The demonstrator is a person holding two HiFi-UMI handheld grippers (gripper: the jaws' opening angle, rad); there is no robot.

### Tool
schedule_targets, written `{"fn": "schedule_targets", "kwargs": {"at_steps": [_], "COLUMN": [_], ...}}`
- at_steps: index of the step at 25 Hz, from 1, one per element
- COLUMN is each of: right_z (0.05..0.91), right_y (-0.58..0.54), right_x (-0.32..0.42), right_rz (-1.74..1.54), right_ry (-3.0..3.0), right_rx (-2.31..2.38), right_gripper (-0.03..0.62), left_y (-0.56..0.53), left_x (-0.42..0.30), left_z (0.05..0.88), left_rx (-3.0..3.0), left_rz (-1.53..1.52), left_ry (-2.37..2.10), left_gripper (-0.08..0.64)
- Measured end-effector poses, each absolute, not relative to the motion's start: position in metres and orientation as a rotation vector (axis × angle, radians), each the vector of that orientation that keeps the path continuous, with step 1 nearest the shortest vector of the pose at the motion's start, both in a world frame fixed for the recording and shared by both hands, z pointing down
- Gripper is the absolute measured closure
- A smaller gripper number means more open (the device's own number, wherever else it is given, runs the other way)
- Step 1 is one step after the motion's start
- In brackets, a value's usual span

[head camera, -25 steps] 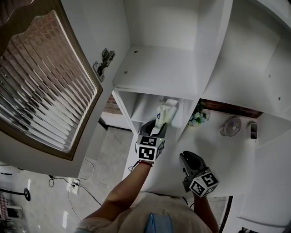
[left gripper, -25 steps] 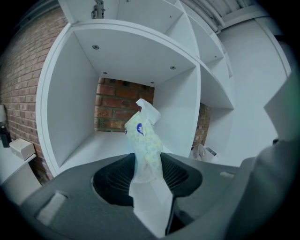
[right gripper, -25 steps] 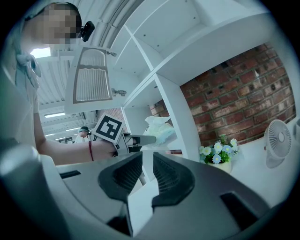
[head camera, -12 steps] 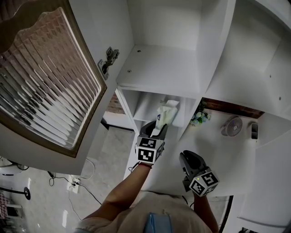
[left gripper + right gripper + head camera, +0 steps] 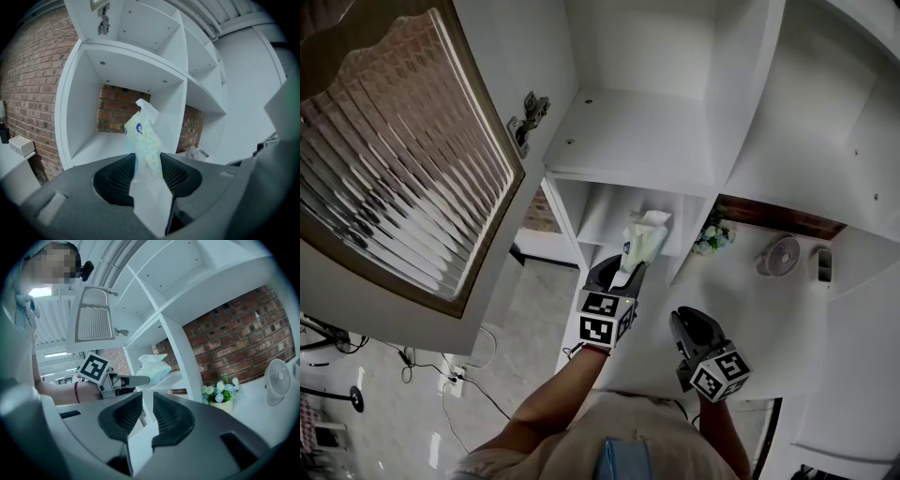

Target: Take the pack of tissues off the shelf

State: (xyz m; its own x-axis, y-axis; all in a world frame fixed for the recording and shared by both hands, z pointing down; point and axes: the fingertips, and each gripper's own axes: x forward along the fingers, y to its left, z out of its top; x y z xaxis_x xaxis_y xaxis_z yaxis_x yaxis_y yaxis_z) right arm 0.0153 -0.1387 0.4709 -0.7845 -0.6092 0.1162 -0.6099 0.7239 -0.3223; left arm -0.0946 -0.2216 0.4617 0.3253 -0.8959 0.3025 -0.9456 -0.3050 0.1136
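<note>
The pack of tissues [image 5: 643,244], pale with a light dotted print and a blue mark, is held upright in the air in front of the open shelf cubby [image 5: 605,214]. My left gripper [image 5: 623,273] is shut on its lower end. In the left gripper view the pack [image 5: 145,143] rises from between the jaws of the left gripper [image 5: 147,161], in front of the cubby's white shelf board [image 5: 101,146]. The right gripper view shows the pack [image 5: 154,369] beside the shelf's front edge. My right gripper [image 5: 686,322] hangs lower right, its jaws [image 5: 147,404] a narrow gap apart with nothing between them.
A cabinet door with a ribbed glass panel [image 5: 394,159] stands open at upper left. On the white counter to the right are a small pot of flowers [image 5: 712,238] and a small fan [image 5: 778,259]. Brick wall [image 5: 33,89] backs the shelf unit.
The left gripper has drawn back a little from the cubby with the pack still in its jaws. The right gripper has stayed put.
</note>
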Motion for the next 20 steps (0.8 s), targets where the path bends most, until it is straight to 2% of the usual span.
{"fn": "schedule_targets", "kwargs": {"at_steps": [20], "right_z": [0.477], "right_y": [-0.127], "right_x": [0.027], "right_rz": [0.555], "right_ry": [-2.869], "right_rx": [1.120], "right_gripper": [0.514], "left_y": [-0.168], "left_x": [-0.070], "left_z": [0.472], "left_rx": [2.403], "left_rz": [0.278], "left_ry": [-1.507], "left_gripper": [0.385]}}
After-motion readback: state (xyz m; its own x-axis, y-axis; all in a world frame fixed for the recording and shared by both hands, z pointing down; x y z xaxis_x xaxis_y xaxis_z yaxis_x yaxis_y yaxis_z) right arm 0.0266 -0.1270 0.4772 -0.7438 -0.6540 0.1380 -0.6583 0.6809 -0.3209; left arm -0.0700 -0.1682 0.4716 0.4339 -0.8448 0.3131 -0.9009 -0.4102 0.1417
